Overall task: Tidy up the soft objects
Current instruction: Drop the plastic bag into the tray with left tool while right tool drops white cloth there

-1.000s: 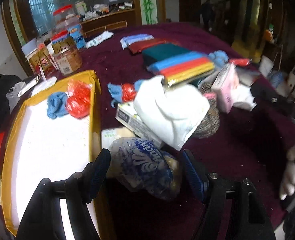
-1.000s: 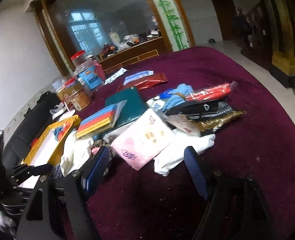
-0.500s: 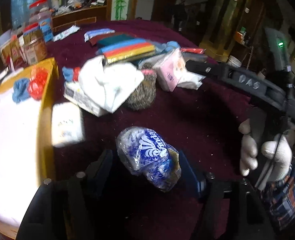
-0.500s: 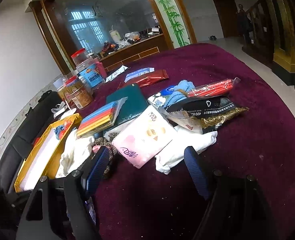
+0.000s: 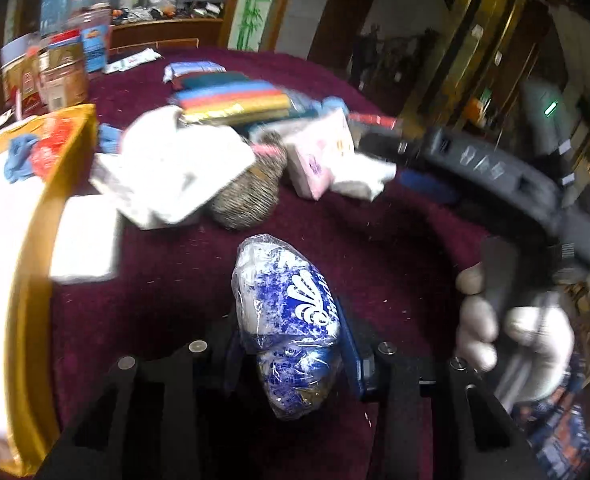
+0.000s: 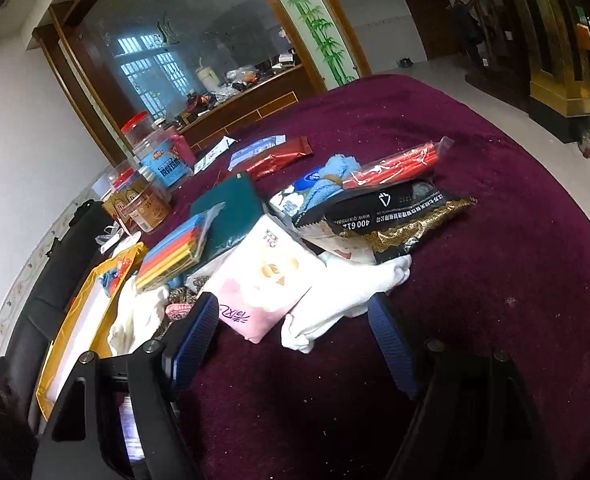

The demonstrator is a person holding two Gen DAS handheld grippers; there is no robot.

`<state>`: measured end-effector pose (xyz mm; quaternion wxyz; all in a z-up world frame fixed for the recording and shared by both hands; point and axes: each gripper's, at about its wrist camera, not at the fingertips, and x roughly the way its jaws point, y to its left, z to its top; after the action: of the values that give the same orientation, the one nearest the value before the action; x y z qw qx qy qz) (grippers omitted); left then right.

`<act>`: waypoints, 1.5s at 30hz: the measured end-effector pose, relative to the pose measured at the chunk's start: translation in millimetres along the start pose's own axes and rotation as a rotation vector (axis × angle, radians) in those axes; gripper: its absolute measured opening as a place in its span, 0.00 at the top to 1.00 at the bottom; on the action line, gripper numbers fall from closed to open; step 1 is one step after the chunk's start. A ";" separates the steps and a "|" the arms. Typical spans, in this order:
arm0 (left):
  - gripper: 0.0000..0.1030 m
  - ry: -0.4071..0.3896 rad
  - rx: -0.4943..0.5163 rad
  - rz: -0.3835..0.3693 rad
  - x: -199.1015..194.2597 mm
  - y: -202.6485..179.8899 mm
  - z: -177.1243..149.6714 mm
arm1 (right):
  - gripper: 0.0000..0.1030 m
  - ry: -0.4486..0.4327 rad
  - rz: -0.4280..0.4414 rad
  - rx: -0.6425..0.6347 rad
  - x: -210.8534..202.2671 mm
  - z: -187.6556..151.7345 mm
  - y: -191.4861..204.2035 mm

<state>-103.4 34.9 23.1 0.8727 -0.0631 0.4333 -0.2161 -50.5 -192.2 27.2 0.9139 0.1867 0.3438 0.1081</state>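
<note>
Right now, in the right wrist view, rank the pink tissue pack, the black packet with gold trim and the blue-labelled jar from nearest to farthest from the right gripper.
1. Pink tissue pack, just ahead of the right gripper.
2. Black packet, farther back, right.
3. Blue-labelled jar, far left.

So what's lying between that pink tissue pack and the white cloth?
A brownish scrubber ball sits between the pink tissue pack and the white cloth, seen in the left wrist view.

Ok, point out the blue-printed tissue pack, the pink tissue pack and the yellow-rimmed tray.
blue-printed tissue pack [image 5: 291,320], left wrist view, on its white logo panel.
pink tissue pack [image 6: 267,280], right wrist view, on its top face.
yellow-rimmed tray [image 5: 31,248], left wrist view, on its yellow side rim.
</note>
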 end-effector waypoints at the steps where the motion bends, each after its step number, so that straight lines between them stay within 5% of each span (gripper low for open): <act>1: 0.58 -0.011 -0.017 -0.014 -7.6 4.2 -0.8 | 0.26 0.000 -0.001 -0.003 -0.3 -0.3 0.5; 14: 0.58 -0.155 -0.140 -0.075 -99.1 55.9 -18.9 | 0.26 0.010 -0.045 -0.039 -6.7 -2.4 14.1; 21: 0.58 -0.225 -0.179 -0.052 -120.4 91.6 -25.3 | 0.26 0.106 0.058 -0.356 -1.7 -22.5 121.0; 26: 0.57 -0.249 -0.250 -0.027 -134.0 123.5 -34.5 | 0.27 0.119 -0.022 -0.500 30.5 -23.3 170.2; 31: 0.57 -0.262 -0.289 -0.006 -142.5 143.3 -41.8 | 0.48 0.176 -0.059 -0.492 68.3 -15.8 178.0; 33: 0.57 -0.267 -0.298 0.000 -144.3 148.4 -43.3 | 0.82 0.193 -0.070 -0.493 78.5 -17.4 176.3; 34: 0.57 -0.269 -0.301 0.004 -145.1 150.7 -43.8 | 0.87 0.203 -0.051 -0.477 78.8 -17.1 173.2; 40: 0.57 -0.259 -0.343 -0.016 -150.0 173.5 -32.1 | 0.91 0.153 0.040 -0.407 40.8 -8.6 169.0; 45: 0.57 -0.228 -0.356 0.045 -146.0 204.2 7.6 | 0.91 0.125 0.168 -0.406 11.2 5.7 199.9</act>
<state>-109.1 280.8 73.5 0.8956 -0.2308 0.3646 -0.1080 -52.3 -8.9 107.7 0.8974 0.0199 0.3544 0.2621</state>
